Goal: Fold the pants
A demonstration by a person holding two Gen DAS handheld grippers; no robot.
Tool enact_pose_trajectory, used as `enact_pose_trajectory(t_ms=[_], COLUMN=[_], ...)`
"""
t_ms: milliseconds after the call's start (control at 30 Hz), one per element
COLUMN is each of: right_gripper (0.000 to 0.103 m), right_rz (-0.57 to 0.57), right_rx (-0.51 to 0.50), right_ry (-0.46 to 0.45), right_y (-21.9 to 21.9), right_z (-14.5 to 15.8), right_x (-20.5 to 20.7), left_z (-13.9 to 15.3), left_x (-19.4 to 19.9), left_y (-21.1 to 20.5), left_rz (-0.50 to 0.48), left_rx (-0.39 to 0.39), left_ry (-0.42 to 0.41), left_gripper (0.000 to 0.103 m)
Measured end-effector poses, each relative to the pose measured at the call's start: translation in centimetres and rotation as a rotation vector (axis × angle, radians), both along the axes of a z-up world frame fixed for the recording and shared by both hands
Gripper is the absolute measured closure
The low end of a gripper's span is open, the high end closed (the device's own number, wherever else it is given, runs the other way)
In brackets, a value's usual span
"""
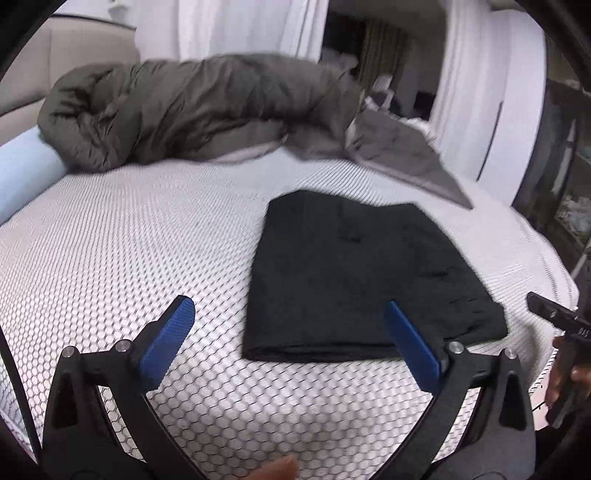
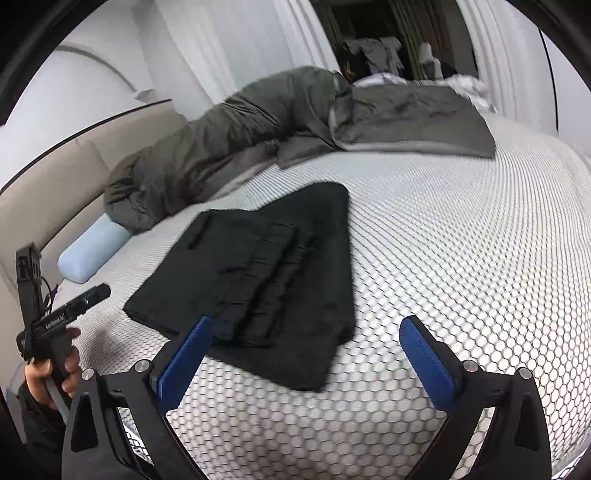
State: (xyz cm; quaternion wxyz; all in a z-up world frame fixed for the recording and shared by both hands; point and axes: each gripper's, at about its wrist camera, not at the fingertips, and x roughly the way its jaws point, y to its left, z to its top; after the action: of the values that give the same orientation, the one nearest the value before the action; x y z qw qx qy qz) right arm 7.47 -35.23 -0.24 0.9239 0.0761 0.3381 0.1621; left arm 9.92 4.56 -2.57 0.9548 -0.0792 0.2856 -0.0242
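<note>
Black pants point(image 1: 354, 273) lie folded into a flat rectangle on the white honeycomb mattress cover point(image 1: 129, 251). They also show in the right wrist view point(image 2: 266, 280), with the gathered waistband on top. My left gripper point(image 1: 288, 325) is open and empty, held above the bed just in front of the pants' near edge. My right gripper point(image 2: 306, 339) is open and empty, held above the pants' near corner. The right gripper's body shows at the right edge of the left wrist view point(image 1: 554, 317). The left gripper's body shows at the left of the right wrist view point(image 2: 70, 310).
A rumpled olive-grey duvet point(image 1: 192, 107) lies across the far side of the bed. A light blue bolster pillow point(image 2: 92, 254) lies by the beige headboard point(image 2: 48, 195). White curtains point(image 1: 240, 26) and a dark doorway stand behind.
</note>
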Motion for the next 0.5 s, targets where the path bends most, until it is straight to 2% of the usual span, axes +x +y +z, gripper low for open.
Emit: enact_pose_trajectory(t_ms=[133, 267, 500], right_gripper=[0.000, 0.000, 0.000], right_rz=[0.049, 0.077, 0.071], right_rx=[-0.055, -0.091, -0.110], right_ry=[-0.128, -0.211, -0.259], right_y=[1.9, 3.1, 5.0], right_z=[0.7, 1.3, 1.7], right_x=[-2.2, -3.8, -3.2], left_z=[0.7, 1.0, 0.9], left_x=[-0.3, -0.9, -1.4], left_y=[-1.0, -1.8, -2.9], left_rz=[-0.007, -0.017, -0.042], left_rx=[0.030, 0.034, 0.019], left_ry=[-0.031, -0.041, -0.066], left_gripper=[0.001, 0.001, 0.001])
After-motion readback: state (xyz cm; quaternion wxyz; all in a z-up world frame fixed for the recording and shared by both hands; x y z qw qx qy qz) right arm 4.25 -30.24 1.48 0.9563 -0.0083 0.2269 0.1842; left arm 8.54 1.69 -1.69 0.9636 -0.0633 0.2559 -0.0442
